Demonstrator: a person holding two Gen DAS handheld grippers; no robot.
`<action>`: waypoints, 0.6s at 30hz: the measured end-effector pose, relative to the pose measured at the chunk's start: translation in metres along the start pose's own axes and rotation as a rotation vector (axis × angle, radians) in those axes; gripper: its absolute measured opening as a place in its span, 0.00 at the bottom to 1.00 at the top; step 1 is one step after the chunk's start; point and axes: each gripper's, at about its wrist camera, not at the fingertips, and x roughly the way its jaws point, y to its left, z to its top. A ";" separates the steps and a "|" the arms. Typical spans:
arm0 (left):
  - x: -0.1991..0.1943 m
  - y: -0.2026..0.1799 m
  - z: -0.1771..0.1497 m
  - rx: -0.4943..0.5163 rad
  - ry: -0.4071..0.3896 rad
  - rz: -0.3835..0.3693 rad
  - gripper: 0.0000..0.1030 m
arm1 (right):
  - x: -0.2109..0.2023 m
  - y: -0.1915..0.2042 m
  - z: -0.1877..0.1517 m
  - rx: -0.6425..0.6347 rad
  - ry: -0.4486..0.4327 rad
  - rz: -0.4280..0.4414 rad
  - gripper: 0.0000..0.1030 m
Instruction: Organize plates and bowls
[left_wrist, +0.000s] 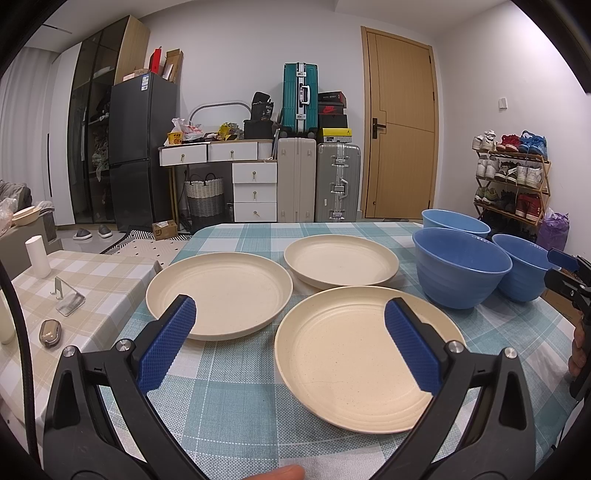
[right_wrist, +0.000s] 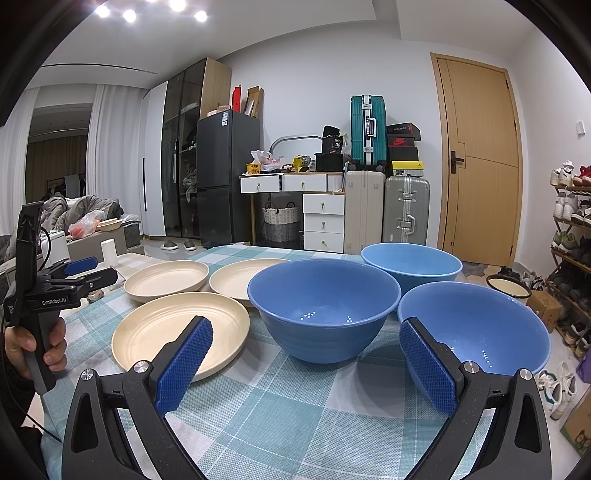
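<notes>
Three cream plates lie on the checked tablecloth: a near plate (left_wrist: 354, 354) (right_wrist: 173, 332), a left plate (left_wrist: 221, 291) (right_wrist: 166, 278) and a far plate (left_wrist: 340, 260) (right_wrist: 240, 277). To their right stand three blue bowls: a middle bowl (left_wrist: 460, 266) (right_wrist: 323, 306), a far bowl (left_wrist: 454, 221) (right_wrist: 410, 264) and a right bowl (left_wrist: 524, 267) (right_wrist: 476, 325). My left gripper (left_wrist: 290, 314) is open above the near edges of the left and near plates, holding nothing. My right gripper (right_wrist: 306, 332) is open before the middle bowl, empty.
A lower side table (left_wrist: 92, 291) with a beige checked cloth adjoins on the left, carrying a white cylinder (left_wrist: 37, 256), a metal stand (left_wrist: 68, 297) and a small grey case (left_wrist: 51, 332). The table's right edge drops to a floor with shoes (right_wrist: 554, 387) and a shoe rack (left_wrist: 513, 177).
</notes>
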 end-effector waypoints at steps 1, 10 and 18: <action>0.000 0.000 0.000 0.002 0.000 0.000 0.99 | 0.000 0.000 0.000 0.000 0.000 0.000 1.00; 0.000 0.000 0.000 0.002 -0.001 0.001 0.99 | 0.000 0.000 0.000 0.000 0.000 0.000 1.00; 0.000 0.000 0.000 0.002 -0.001 -0.002 0.99 | -0.001 0.003 -0.001 0.000 0.000 -0.003 1.00</action>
